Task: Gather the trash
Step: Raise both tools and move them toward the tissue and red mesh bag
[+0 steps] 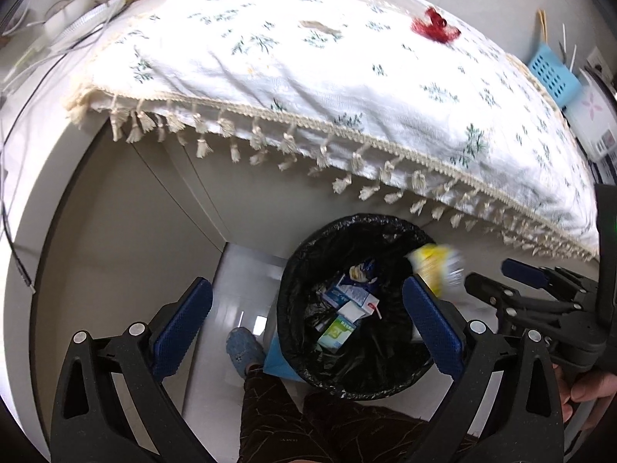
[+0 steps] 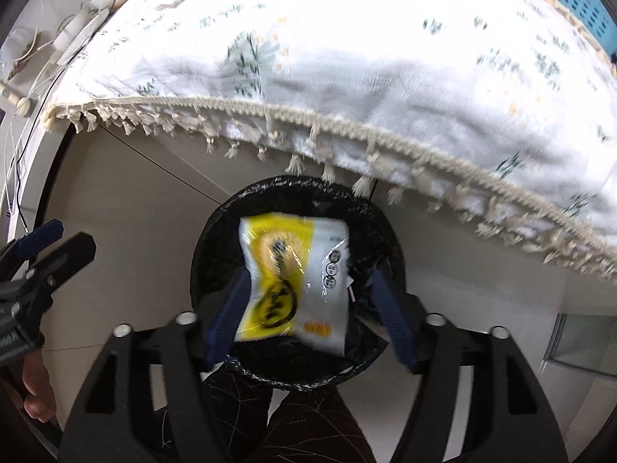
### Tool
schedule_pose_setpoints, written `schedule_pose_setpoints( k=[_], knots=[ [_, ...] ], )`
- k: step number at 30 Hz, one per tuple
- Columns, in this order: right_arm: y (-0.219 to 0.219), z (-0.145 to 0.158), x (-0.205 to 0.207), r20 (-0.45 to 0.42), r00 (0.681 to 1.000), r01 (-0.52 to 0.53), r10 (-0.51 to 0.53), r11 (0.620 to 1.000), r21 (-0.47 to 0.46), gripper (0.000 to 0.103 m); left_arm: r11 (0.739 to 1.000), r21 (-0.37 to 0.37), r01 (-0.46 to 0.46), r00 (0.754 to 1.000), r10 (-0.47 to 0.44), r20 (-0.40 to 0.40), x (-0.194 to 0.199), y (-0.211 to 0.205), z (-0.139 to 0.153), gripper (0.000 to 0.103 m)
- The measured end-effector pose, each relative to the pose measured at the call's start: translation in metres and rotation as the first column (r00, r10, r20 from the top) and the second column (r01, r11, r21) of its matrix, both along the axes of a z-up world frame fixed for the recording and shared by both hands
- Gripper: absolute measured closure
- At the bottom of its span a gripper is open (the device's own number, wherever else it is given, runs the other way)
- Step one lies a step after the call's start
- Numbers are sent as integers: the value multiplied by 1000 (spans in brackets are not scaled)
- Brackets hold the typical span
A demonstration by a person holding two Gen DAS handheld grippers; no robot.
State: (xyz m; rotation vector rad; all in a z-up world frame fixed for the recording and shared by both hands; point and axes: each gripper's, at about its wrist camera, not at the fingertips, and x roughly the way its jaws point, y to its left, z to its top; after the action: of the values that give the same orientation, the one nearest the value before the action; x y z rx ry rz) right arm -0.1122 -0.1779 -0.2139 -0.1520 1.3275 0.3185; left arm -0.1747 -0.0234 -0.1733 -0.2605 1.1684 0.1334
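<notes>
A bin lined with a black bag [image 1: 293, 308] stands on the floor below the table edge; it holds several cartons and wrappers [image 1: 347, 305]. My right gripper [image 2: 308, 301] is open right above the bin [image 2: 208, 239]. A yellow and white snack wrapper [image 2: 293, 277] is between its fingers, blurred and loose over the bin mouth; it also shows in the left wrist view [image 1: 435, 266]. My left gripper [image 1: 308, 320] is open and empty, above the bin's left side. A red scrap [image 1: 434, 25] and a brownish scrap [image 1: 318, 27] lie on the tablecloth.
A white floral tablecloth with tassels [image 1: 308, 88] covers the table above the bin. A blue perforated basket [image 1: 551, 73] stands at its right end. Cables and white power strips [image 1: 77, 19] lie at the far left. My leg and slipper [image 1: 243, 351] are beside the bin.
</notes>
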Motion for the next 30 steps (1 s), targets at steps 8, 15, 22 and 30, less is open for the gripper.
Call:
schedule_pose_setpoints(
  k=[8,15,22,30],
  knots=[
    [-8,41,14,94,996,-6,4,1000,24,15,1000,13,-15,999,14,35,20,-2,36,6],
    [-25,81,36,167,985,47,-52,998,33,13,1000,30,7,999,-9,47,57,4,63,6],
    [-23,114,80,223,966,128,-135,991,45,14,997,47,63,997,-65,45,105,20,79,7],
    [-8,125,135,238,953,184,-186,982,33,14,994,42,99,995,-99,1,161,43,75,12]
  ],
)
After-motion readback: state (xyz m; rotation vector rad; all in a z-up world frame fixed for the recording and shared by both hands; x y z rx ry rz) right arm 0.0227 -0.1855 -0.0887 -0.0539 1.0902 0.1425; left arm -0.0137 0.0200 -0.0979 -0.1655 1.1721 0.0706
